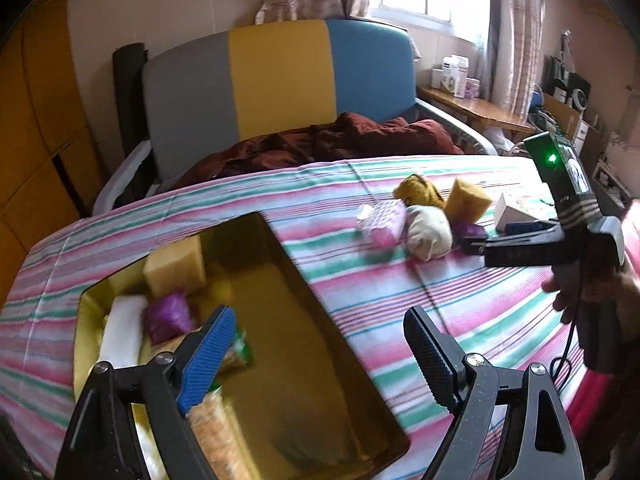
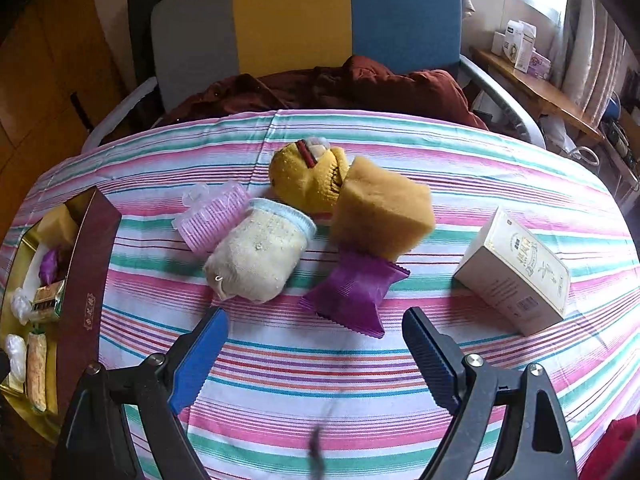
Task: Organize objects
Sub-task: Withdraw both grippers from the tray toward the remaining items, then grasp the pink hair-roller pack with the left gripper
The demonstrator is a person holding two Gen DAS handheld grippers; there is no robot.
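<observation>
The gold-lined box (image 1: 280, 288) sat on the striped cloth (image 1: 460, 312) that covered the desk, and it serves here as the landmark. The left claw (image 1: 320, 344) hung over the box's near end with its fingers spread wide and nothing between them. Inside the box, toward its far end, a pale yellow sponge (image 1: 176, 268) stood against the wall; nearer than it lay a purple packet (image 1: 168, 316) beside a white roll (image 1: 124, 328), and a speckled orange bar (image 1: 216, 432) lay nearest the claw. In the right wrist view the box (image 2: 86, 280) showed its dark red outer wall at the left edge. To the right of the box, apart from it on the cloth, a cluster of things touched one another: a pink ribbed wrapper (image 2: 212, 216), a cream sock bundle (image 2: 260, 256), a yellow knitted bundle (image 2: 308, 176) behind it, a tan sponge block (image 2: 380, 208) and a purple sachet (image 2: 352, 292) lying partly under the sponge block. Farther right of the box than the cluster, and apart from it, stood a white carton (image 2: 516, 276). The right claw (image 2: 316, 344) hovered on the near side of the cluster, released and gripping nothing, the purple sachet just ahead of its fingers. Beyond the box and the desk stood a chair (image 1: 280, 80) with grey, yellow and blue panels and a dark red blanket (image 1: 320, 140) heaped on its seat.
</observation>
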